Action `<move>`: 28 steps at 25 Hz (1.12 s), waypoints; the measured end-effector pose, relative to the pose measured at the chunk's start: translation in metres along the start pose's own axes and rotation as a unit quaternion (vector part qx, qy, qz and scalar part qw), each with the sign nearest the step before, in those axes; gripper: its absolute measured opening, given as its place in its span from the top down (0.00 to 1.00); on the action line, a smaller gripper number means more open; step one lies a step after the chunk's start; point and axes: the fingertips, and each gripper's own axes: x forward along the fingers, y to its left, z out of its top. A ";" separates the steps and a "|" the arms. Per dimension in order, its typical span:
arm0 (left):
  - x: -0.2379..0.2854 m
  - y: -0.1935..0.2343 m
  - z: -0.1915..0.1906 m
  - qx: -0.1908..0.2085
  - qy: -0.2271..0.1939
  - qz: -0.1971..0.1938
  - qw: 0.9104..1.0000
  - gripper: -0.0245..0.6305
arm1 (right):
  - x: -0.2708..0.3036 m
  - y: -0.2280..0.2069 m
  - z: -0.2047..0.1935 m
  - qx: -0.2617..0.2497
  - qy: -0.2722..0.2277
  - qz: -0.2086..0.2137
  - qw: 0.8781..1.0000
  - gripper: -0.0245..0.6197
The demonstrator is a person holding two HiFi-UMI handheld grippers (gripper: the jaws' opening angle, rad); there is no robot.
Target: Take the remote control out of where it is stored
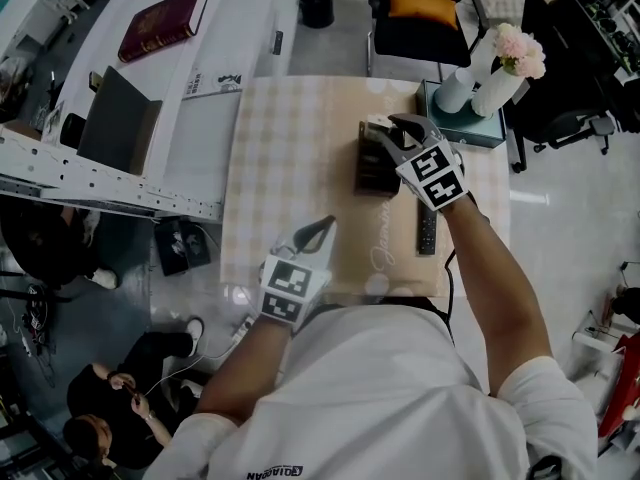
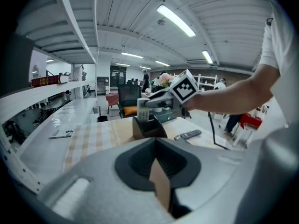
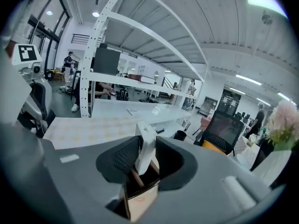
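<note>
I recorded the right gripper clamped on the white remote control, with its pads pressed against both sides of the upright body. The remote stood over the open top of the dark brown holder. Its upper part was well above the rim. I could not tell whether its lower end had cleared the opening. The holder stood upright on the checked tablecloth, toward the far right of the table. A black remote lay flat on the cloth just beside the holder, on the right-hand side nearer to me. The left gripper hung over the near edge of the cloth, well apart from the holder. Its jaws were drawn together with nothing between them. Beyond the holder sat a teal box, and beside it stood two white vases holding pink flowers
</note>
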 end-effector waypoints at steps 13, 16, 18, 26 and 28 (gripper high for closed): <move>-0.003 -0.011 0.002 0.010 -0.004 -0.020 1.000 0.96 | -0.070 -0.011 0.031 0.056 -0.066 -0.069 0.994 0.79; 0.000 -0.019 0.002 0.020 -0.003 -0.032 0.999 0.96 | -0.089 -0.012 0.017 0.092 -0.064 -0.077 0.991 0.79; 0.002 -0.025 0.001 0.028 0.000 -0.039 0.999 0.96 | -0.100 -0.011 0.002 0.107 -0.055 -0.085 0.989 0.79; 0.008 -0.051 -0.002 0.050 0.005 -0.061 0.997 0.96 | -0.161 -0.011 -0.065 0.167 -0.018 -0.127 0.978 0.79; 0.009 -0.056 0.000 0.053 0.003 -0.062 0.997 0.96 | -0.176 -0.011 -0.081 0.183 -0.011 -0.137 0.974 0.79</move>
